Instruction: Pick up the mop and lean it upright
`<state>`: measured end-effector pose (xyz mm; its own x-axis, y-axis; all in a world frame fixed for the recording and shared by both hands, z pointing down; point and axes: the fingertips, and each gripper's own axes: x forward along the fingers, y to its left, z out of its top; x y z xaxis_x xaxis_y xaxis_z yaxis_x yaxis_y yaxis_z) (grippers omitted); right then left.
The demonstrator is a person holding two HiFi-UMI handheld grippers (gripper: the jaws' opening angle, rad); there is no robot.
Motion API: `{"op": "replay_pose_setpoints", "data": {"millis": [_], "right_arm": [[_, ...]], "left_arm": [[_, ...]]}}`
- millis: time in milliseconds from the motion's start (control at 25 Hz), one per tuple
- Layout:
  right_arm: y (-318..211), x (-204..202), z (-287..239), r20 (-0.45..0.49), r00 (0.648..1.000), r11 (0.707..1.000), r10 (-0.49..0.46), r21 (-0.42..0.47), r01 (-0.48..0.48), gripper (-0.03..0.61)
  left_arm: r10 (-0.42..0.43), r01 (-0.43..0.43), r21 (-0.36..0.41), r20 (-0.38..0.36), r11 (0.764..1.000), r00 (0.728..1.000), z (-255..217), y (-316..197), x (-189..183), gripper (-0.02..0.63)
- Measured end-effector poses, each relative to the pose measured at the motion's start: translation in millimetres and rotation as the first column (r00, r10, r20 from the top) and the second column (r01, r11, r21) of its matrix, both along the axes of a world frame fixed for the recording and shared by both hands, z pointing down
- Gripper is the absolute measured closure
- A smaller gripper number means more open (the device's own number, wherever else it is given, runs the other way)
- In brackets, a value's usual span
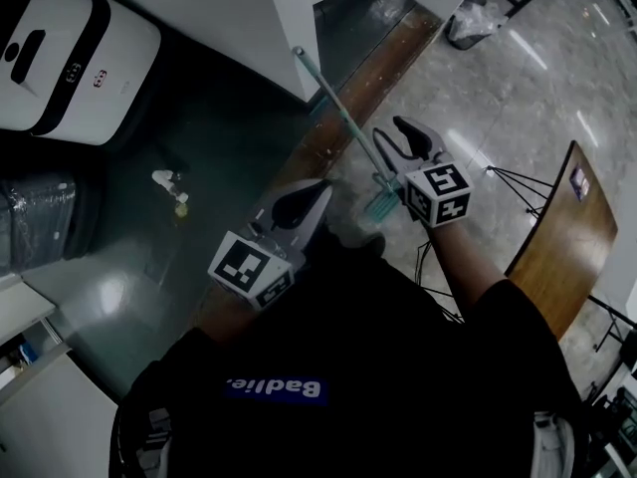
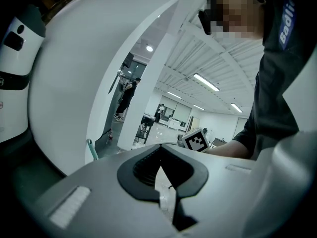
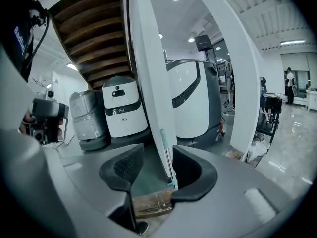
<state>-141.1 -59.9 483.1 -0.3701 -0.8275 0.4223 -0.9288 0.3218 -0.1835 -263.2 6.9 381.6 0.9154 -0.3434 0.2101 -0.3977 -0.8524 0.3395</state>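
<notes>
Dark green floor (image 1: 199, 147) meets a white pillar (image 1: 269, 28) at upper centre, where the mop (image 1: 338, 108) leans upright. The right gripper (image 1: 390, 132) is released, with the handle ungripped between its jaws. The left gripper (image 1: 317, 189) is clenched and empty. The job looks nearly done; next, back away without nudging the mop.

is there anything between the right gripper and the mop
Nothing. In the right gripper view the slim teal mop handle stands between the open jaws of the right gripper, with nothing else in the gap.

One mop (image 1: 336, 109) stands against the single white pillar (image 1: 249, 18). Two claws, left claw (image 1: 311, 195) and right claw (image 1: 390, 132), are near the pillar. Left of it are one white machine (image 1: 70, 58) and one wrapped unit (image 1: 40, 217). To its right is one wooden board (image 1: 557, 237).
</notes>
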Motion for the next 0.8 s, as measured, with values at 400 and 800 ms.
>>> {"op": "replay_pose_setpoints", "data": {"millis": [400, 800], "right_arm": [[-46, -2, 39, -0.022, 1.0, 0.998, -0.004, -0.058, 0.003, 0.379], [-86, -18, 93, -0.044, 0.998, 0.989, -0.048, -0.141, 0.042, 0.371]], "left_arm": [[-0.054, 0.054, -0.013, 0.006, 0.998, 0.998, 9, -25, -17, 0.594], [-0.124, 0.125, -0.039, 0.025, 0.991, 0.992, 25, -39, -40, 0.594]]}}
